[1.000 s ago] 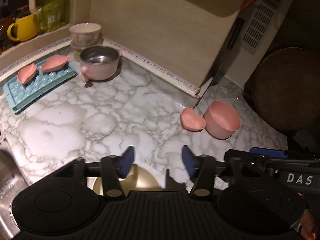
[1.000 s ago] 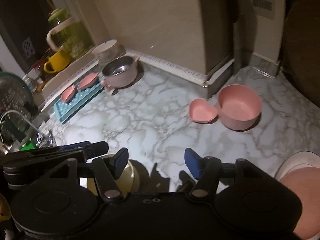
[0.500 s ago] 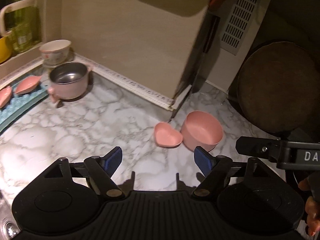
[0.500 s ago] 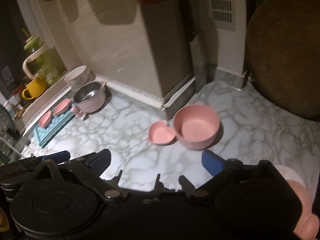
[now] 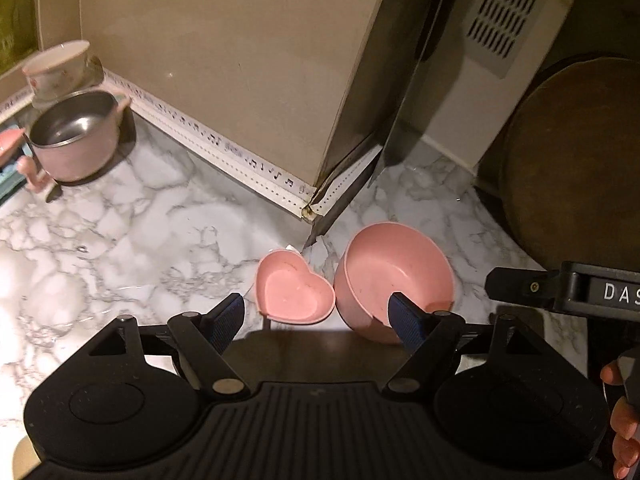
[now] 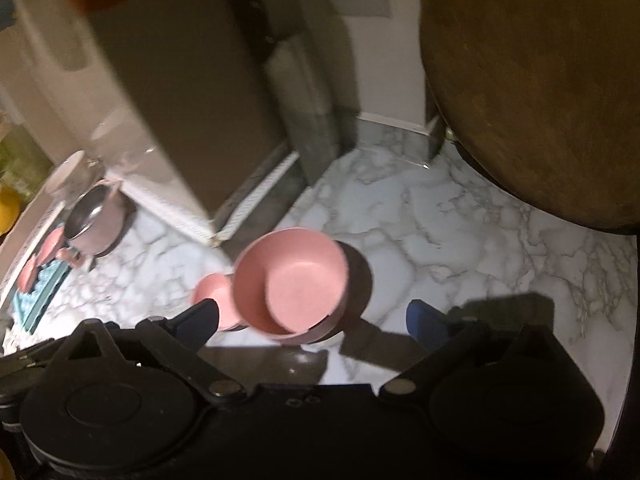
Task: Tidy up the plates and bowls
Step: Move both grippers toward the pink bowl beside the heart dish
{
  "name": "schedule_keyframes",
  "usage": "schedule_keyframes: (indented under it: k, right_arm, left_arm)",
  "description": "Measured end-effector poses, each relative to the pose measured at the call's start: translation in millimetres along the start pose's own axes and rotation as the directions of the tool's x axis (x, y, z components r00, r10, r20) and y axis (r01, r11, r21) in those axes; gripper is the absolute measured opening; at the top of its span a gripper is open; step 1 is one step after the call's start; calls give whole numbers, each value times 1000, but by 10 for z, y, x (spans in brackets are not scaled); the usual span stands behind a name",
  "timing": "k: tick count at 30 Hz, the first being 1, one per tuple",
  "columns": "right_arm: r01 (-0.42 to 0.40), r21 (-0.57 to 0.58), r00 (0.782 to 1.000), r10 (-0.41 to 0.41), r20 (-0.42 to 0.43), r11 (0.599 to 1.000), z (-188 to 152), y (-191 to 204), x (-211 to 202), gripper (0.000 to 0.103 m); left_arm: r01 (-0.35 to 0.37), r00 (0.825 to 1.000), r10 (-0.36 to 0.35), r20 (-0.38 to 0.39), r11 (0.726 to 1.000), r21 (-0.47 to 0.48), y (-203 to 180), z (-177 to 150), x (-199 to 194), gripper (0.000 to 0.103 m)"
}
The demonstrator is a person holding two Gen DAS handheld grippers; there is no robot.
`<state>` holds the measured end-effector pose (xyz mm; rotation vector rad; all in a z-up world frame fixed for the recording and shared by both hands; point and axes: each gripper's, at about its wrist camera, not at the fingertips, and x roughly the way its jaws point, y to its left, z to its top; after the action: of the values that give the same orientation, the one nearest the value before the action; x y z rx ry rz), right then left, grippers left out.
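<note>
Both grippers have swung over from the gold dish to the pink pair on the marble counter (image 5: 120, 248). Left gripper (image 5: 316, 320) spread wide, holding nothing, the heart-shaped dish (image 5: 294, 294) between its fingertips; right gripper (image 6: 312, 320) spread too, empty, around the round pink bowl (image 6: 292, 280). "DAS" shows on a black bar, the rest cut off. Right view is blurred.

— What covers the counter?
— A white marble countertop (image 5: 132, 240) with grey veins, meeting a beige tiled wall (image 5: 224, 52) edged by a white patterned strip (image 5: 224, 146).
— And on the right?
— A large round wooden board (image 6: 532, 80) leans upright against the wall, and a white louvred vent (image 5: 508, 12) sits above it.
— Anything on the far left?
— A light blue tray (image 6: 38, 300) lies flat by the wall; a yellow mug (image 6: 6, 208) shows, blurred, at the edge.
</note>
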<state>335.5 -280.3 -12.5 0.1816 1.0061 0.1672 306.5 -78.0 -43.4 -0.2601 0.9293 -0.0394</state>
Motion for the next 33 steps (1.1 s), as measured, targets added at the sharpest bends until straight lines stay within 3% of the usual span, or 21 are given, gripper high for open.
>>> schedule_keyframes:
  k: [6,19,23,27,31,33]
  right_arm:
    - [16,63,999,-12,-53,998,167,-301,399,96]
    - [10,101,991,4,-133,995,214,-458,902,70]
    - [9,94,991,4,-132,996,215,-439,911,48]
    - [-7,81,990,18,-139,997,207,-402,919,37]
    - [-17,63,987,27,-157,998,186,-354,947,21]
    - [-18,59,986,28,-164,998,169,-338,957,18]
  left_arm:
    - [-22,999,22,-49,1000,3,-101,125,405,79]
    - [-50,996,54,-70,997,61,-292,204,776,77]
    - [-33,997,38,-69,997,63,-313,215,799,62]
    - [-22,997,27,-67,997,78,-364,234,817,40]
    - [-19,997,26,-76,996,84,-396,241,849,30]
    - [-15,996,22,-81,997,82,-400,239,865,27]
